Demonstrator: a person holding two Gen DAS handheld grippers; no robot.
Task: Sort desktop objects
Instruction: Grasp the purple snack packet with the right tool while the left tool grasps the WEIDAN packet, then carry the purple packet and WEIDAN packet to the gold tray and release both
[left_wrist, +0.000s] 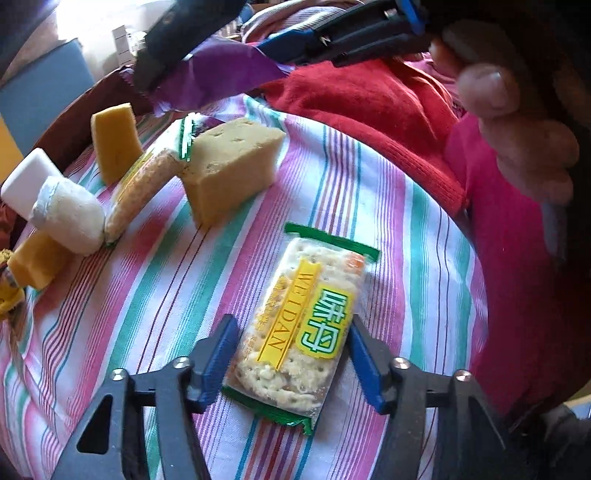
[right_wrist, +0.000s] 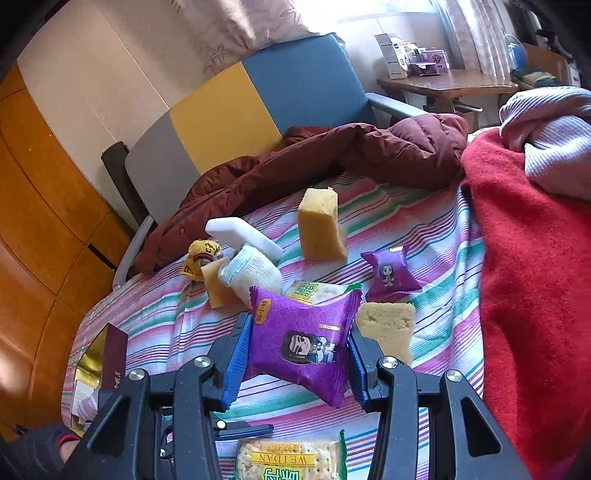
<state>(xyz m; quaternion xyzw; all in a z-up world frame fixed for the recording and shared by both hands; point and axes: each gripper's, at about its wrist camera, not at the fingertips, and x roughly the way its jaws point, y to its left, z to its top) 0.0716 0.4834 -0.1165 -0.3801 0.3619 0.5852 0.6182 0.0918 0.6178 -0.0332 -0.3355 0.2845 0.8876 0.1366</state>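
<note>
My left gripper (left_wrist: 290, 354) has its blue fingers on both sides of a cracker packet (left_wrist: 299, 325) with a yellow and green label, lying on the striped cloth (left_wrist: 184, 280). My right gripper (right_wrist: 295, 350) is shut on a purple snack packet (right_wrist: 301, 343) and holds it above the cloth; it also shows at the top of the left wrist view (left_wrist: 221, 70). The cracker packet shows at the bottom of the right wrist view (right_wrist: 291, 459).
Yellow sponge blocks (right_wrist: 320, 225) (left_wrist: 232, 166), a white block (right_wrist: 242, 232), a rolled white cloth (right_wrist: 255, 273), a second cracker packet (left_wrist: 144, 192) and a second purple packet (right_wrist: 389, 273) lie on the cloth. A red blanket (right_wrist: 524, 258) lies right, a maroon jacket (right_wrist: 314, 162) behind.
</note>
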